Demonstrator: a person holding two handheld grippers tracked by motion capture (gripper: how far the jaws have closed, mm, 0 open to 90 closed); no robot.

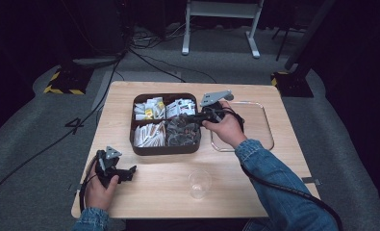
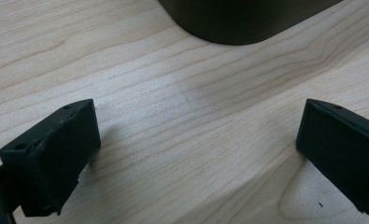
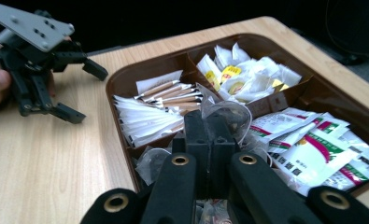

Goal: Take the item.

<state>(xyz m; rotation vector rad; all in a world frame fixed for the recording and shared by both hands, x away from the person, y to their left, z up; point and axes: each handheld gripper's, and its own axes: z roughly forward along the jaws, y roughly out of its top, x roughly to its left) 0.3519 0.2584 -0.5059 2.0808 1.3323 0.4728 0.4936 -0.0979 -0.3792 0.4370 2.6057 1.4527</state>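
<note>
pinching a clear packet (image 3: 222, 114) between closed fingers, right gripper (image 3: 204, 122) sits over the tray (image 1: 164, 150), likely lifting one out. left gripper (image 1: 125, 173) idles on the table (image 2: 182, 121), fingers wide, nothing between.

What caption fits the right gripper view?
Right gripper shut on a clear packet over the brown tray.
</note>
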